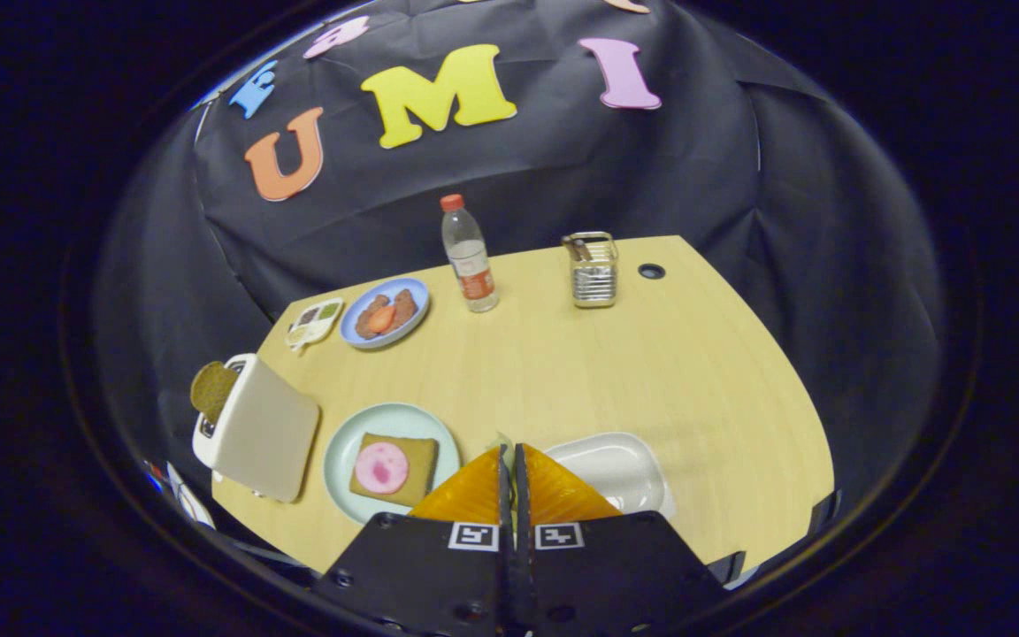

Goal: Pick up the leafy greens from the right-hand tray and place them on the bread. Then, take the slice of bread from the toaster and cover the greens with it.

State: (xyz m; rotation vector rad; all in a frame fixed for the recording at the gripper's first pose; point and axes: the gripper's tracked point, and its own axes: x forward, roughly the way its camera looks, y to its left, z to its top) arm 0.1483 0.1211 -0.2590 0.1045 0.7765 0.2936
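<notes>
The table (563,354) is wide and bare at its middle, giving open room toward 12 o'clock; its near edge runs close under the fingers. At 9 o'clock the toaster (262,433) holds 1 upright bread slice (211,389), stiff and light, best pinched by its top edge. The plate (346,442) at 10 o'clock carries the bread (412,464). The white tray (616,464) sits at 2 o'clock. The gripper (509,460) looks closed on a pale green scrap, likely the greens (502,440): soft, light, easily dropped.

Claw (509,453) pinched on leafy greens (502,440) between plate (341,442) and tray (624,456)
</notes>
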